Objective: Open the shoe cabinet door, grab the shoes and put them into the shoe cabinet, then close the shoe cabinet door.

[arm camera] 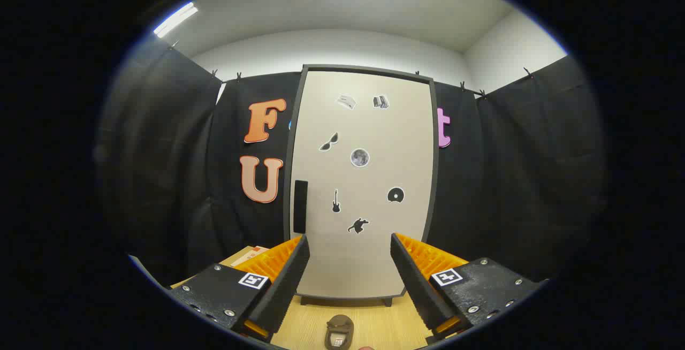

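Door (364, 179) shut, gripper (349, 248) spread and empty, shoe (339, 332) on floor between fingers: approach should square onto the handle (300, 206) first.

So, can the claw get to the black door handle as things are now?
Probably yes: the claw is open, and nothing stands between it and the handle on the closed cabinet door ahead.

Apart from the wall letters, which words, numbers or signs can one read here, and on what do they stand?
Cabinet door: no words; its stickers are pictures only.
Shoe: inner label too small to read.
Gripper, open, aimed at the door: square markers, patterns, no text.
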Demonstrator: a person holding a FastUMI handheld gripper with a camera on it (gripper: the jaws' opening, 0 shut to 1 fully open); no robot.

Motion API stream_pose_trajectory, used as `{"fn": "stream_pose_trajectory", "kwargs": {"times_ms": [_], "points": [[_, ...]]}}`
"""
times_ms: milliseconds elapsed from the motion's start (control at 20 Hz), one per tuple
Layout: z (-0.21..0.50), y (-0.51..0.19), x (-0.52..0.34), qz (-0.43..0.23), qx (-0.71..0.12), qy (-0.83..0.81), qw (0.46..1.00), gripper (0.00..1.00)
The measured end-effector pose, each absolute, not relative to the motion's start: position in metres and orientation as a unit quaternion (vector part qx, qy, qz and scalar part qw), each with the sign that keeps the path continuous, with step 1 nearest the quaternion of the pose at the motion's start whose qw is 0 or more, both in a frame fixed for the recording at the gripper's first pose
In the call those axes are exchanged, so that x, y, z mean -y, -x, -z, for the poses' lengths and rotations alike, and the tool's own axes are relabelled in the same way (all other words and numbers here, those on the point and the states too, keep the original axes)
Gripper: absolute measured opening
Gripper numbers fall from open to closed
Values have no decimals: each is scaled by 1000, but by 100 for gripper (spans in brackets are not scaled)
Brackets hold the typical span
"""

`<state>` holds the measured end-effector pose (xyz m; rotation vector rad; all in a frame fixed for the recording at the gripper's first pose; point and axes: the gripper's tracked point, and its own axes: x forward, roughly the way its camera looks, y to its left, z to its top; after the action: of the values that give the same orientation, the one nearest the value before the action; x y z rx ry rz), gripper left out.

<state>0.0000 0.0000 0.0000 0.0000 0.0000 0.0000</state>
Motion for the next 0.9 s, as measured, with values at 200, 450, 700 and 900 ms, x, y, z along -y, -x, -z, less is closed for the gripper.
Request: {"fn": "stream_pose_trajectory", "kwargs": {"times_ms": [200, 450, 700, 900], "points": [[-2, -2, -2, 0, 2, 5, 1000, 95], [-6, -4, 1, 5, 7, 5, 1000, 95], [-8, -5, 7, 14, 8, 0, 1000, 95], [-3, -9, 8, 15, 1, -3, 1000, 95]]}}
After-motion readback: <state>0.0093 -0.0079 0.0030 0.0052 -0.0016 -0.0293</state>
